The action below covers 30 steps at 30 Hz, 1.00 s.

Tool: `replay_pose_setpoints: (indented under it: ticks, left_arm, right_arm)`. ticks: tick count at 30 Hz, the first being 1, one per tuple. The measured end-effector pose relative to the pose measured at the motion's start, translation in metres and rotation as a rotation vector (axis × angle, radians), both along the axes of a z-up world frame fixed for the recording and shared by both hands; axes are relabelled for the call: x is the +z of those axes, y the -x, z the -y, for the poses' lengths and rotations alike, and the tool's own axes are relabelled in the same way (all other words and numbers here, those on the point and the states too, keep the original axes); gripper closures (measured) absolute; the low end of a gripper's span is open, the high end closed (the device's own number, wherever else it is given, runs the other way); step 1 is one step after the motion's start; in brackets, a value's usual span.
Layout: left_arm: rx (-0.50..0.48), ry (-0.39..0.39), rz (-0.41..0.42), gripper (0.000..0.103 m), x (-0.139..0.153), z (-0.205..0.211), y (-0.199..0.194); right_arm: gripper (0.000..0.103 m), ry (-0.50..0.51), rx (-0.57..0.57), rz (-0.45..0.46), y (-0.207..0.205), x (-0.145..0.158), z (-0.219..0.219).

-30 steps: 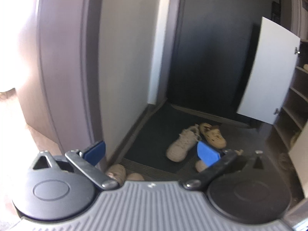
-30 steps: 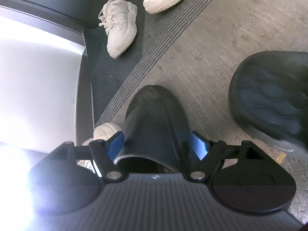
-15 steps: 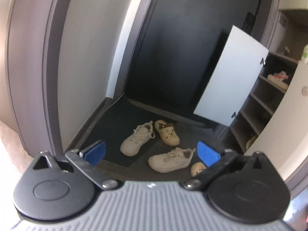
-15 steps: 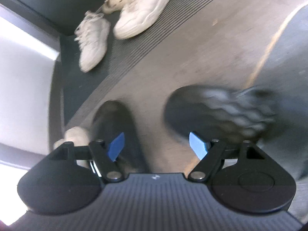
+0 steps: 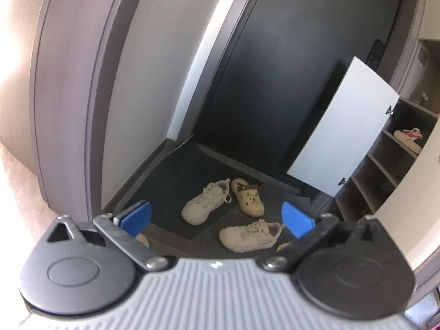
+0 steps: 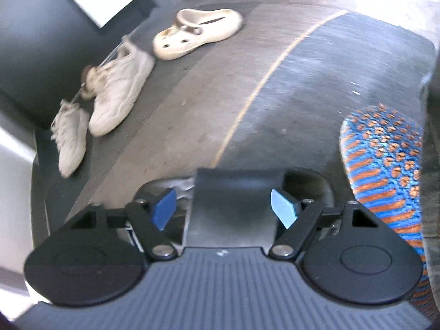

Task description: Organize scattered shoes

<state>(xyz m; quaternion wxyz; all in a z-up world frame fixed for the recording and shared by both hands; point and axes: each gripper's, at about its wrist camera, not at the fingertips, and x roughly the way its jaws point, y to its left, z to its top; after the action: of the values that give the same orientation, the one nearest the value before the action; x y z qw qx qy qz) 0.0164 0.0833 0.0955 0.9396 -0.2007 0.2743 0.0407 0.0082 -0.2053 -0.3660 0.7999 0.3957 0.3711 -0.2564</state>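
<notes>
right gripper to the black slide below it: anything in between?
Nothing visible. The right gripper hangs with its jaws open on either side of the black slide, whose strap fills the gap. No other object lies between them. The white sneakers and cream clog sit well off, ahead and to the left.

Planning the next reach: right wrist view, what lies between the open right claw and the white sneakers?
In the right wrist view, a black slide sits between the right claw fingers; beyond it only bare grey floor and mat edge before the white sneakers.
</notes>
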Motion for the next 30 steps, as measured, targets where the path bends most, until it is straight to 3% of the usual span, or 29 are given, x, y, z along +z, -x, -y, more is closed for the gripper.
replay_pose_setpoints:
  ticks: [2, 11, 17, 26, 30]
  left_arm:
    - [0.015, 0.007, -0.01, 0.0, -0.003, -0.004, 0.0]
    - [0.033, 0.013, -0.044, 0.0, -0.014, -0.011, 0.0]
    - [0.105, -0.092, 0.009, 0.0, -0.005, -0.013, 0.004]
    - [0.073, -0.033, -0.03, 0.0, -0.011, -0.018, 0.001]
    - [0.065, 0.004, -0.037, 0.0, -0.013, -0.023, 0.001]
  right_arm:
    - [0.0, -0.057, -0.026, -0.009, -0.001, -0.011, 0.006]
    - [0.0, -0.098, -0.048, -0.091, -0.005, -0.032, 0.004]
    - [0.0, -0.146, -0.047, -0.042, -0.003, -0.039, 0.008]
    - [0.0, -0.204, -0.044, -0.019, -0.015, -0.028, 0.007]
    - [0.0, -0.27, -0.041, -0.061, -0.023, -0.042, 0.008]
